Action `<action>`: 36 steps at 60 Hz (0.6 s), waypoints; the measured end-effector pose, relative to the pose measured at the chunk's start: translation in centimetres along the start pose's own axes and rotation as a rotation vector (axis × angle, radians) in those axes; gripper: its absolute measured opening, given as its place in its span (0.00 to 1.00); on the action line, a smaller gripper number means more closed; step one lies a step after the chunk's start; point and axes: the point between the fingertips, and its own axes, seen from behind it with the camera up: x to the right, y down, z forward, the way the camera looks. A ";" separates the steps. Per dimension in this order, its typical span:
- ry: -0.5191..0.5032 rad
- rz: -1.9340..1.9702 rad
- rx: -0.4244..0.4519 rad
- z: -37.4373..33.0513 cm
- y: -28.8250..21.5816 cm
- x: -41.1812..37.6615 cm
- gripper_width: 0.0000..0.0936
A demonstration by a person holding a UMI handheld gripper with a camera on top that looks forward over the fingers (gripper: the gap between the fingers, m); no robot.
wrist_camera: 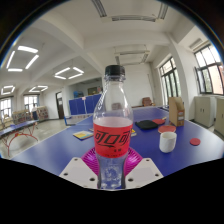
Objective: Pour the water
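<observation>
A clear bottle (113, 125) with a red label and dark cap is held upright between the gripper (112, 160) fingers, both pads pressed on it. Little water is seen inside. A white cup (168, 141) stands on the blue table (50, 150) nearby.

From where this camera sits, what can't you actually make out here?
Gripper view only:
- Bottle: its base and how the jaws meet it are cut off at the bottom.
- Red label: print too small to read.
- White cup: its contents are hidden by its own wall.
- Flat items on the blue table beyond: too small to identify.
- Table behind the bottle: hidden by it.
</observation>
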 end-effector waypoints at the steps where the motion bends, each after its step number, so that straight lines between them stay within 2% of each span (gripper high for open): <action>1: -0.027 0.033 0.012 0.2 -1.1 -0.5 0.28; 6: -0.152 0.230 0.086 1.6 -7.7 -3.2 0.28; 15: -0.392 0.748 0.213 3.5 -18.7 -3.0 0.28; 20: -0.526 1.109 0.259 6.6 -21.3 -0.2 0.28; 25: -0.610 1.452 0.305 7.8 -23.6 3.6 0.28; 27: -0.626 1.567 0.323 9.2 -22.9 5.4 0.28; 32: -0.637 1.812 0.343 10.9 -21.0 9.5 0.28; 36: -0.605 1.899 0.319 14.1 -18.7 10.7 0.28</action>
